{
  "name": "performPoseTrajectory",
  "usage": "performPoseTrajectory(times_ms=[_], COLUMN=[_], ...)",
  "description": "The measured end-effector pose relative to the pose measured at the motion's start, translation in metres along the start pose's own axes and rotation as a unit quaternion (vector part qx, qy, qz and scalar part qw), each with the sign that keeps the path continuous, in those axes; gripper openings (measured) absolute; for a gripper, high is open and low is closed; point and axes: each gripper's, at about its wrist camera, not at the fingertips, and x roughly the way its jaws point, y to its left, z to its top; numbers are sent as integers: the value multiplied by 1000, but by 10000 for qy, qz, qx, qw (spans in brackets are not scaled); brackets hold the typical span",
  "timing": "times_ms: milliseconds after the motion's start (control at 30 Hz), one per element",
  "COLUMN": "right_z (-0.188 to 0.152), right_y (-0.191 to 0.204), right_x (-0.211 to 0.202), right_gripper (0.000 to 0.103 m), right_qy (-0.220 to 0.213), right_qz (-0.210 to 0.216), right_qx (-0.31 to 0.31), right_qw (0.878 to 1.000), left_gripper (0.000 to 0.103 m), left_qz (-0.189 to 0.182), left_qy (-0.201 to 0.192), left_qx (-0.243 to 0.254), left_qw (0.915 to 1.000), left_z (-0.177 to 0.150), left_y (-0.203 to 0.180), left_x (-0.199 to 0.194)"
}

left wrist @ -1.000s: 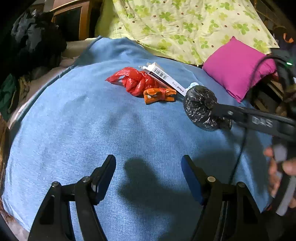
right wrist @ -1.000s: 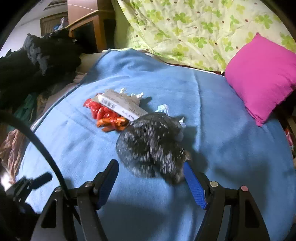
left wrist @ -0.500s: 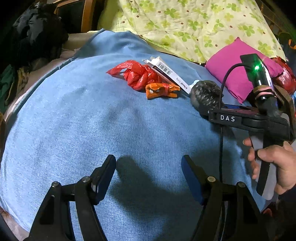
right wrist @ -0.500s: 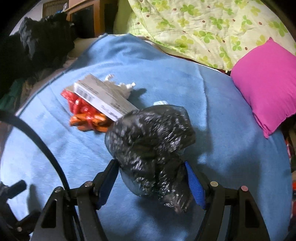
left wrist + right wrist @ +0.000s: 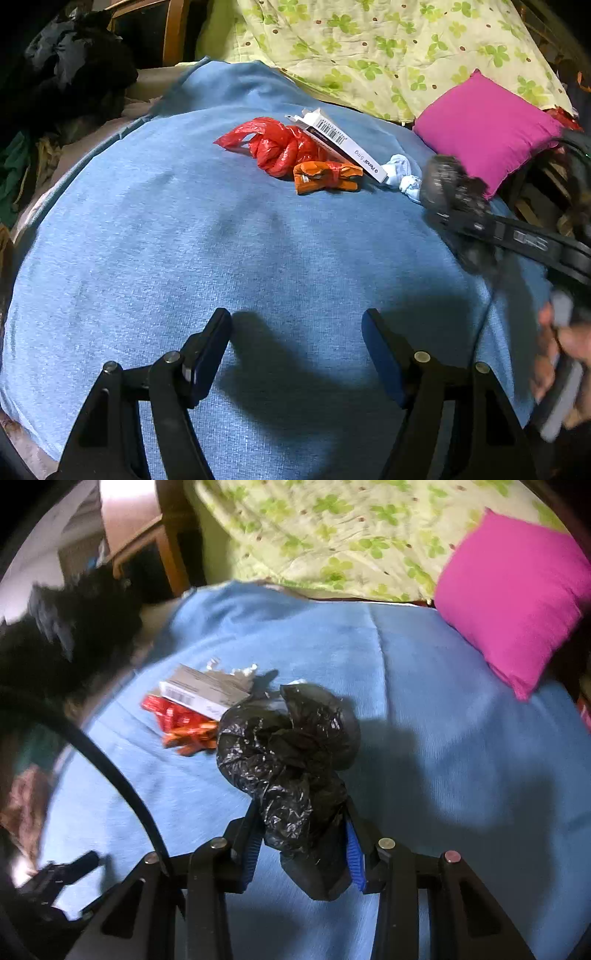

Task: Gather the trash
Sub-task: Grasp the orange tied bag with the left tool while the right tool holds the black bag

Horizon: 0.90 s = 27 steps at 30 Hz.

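the crumpled black plastic bag [image 5: 291, 760] is glossy and crinkled. the blue bed blanket [image 5: 184, 240] is matt, finely ribbed cloth. the knotted red plastic bag [image 5: 280, 147] shines; the white cardboard box [image 5: 336, 142] looks smooth; the pink cushion [image 5: 517, 602] is matt fabric.

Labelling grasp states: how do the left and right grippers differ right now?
The left gripper is open with its jaws wide apart; the right gripper is shut on the black plastic bag. The left holds nothing, with only blue blanket between its fingers; the right has the crumpled bag bulging out ahead of its fingers. Both have black frames with blue finger pads and point toward the trash pile with the red plastic bag.
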Motion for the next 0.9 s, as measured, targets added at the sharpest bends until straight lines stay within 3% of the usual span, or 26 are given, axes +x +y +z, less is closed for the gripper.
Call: performPoseTrajectory(times_ms=[200,467,667,800,900], right_z=[-34,-36,-33,-31,-30], right_y=[-9,-22,-26,-32,-39], right_x=[-21,-28,-35,-40,-45], right_gripper=[42,42,42,42,42], right_qy=[-220,-469,-666,-822,-960], right_qz=[441,813,984,1072,1130], right_qx=[654,989,1119,1208,1372], right_qw=[9966,9907,9866,9834,9794], left_gripper=[73,73,73,73,73], left_qz=[139,220,-155,-264,-180], left_qy=[5,67,125,324,292], left_qx=[71,132,297,-71,-42], left_qw=[9999,9996,9994,9991,9994], left_z=[-3,2,44,80,94], left_y=[-1,-3,-8,-12,-25], left_x=[2,7,22,51,68])
